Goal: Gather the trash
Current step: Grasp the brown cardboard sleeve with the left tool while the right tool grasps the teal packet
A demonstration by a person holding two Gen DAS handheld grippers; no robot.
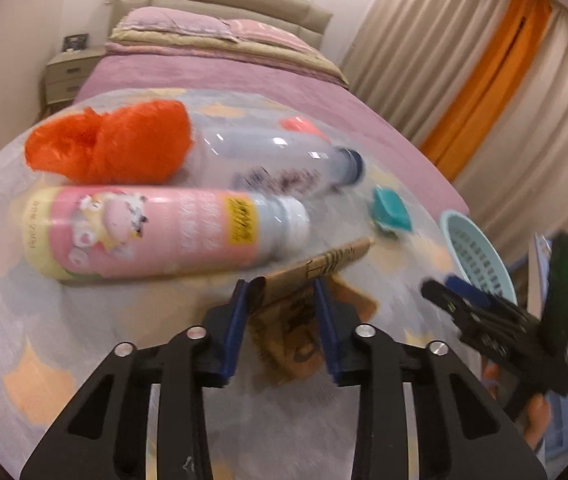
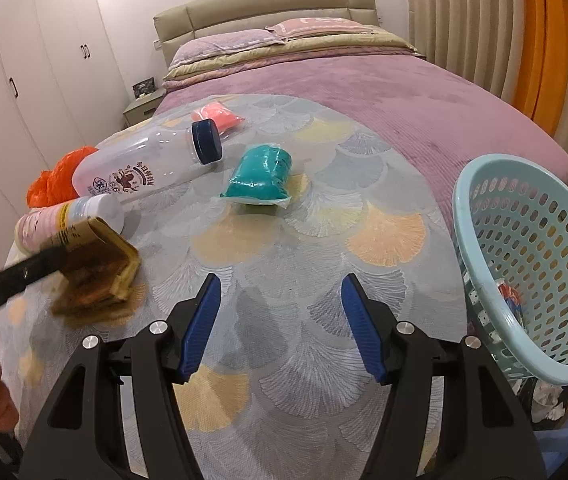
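My left gripper (image 1: 284, 292) is shut on a flattened brown cardboard box (image 1: 304, 304), held just above the patterned cloth (image 2: 284, 240); the box also shows in the right wrist view (image 2: 95, 272). My right gripper (image 2: 279, 316) is open and empty over the cloth; it appears in the left wrist view (image 1: 456, 292). On the cloth lie a pink bottle (image 1: 155, 232), a clear bottle with a blue cap (image 2: 143, 168), an orange plastic bag (image 1: 111, 144), a teal packet (image 2: 261, 176) and a pink packet (image 2: 215, 116). A light blue basket (image 2: 524, 264) stands at the right.
The cloth covers the foot of a purple bed (image 2: 404, 92) with pillows and a headboard. White wardrobes (image 2: 23, 80) stand left, a nightstand (image 1: 67, 76) beside the bed, curtains (image 1: 504, 80) right. The basket holds some trash; crumpled paper (image 2: 548, 400) lies below it.
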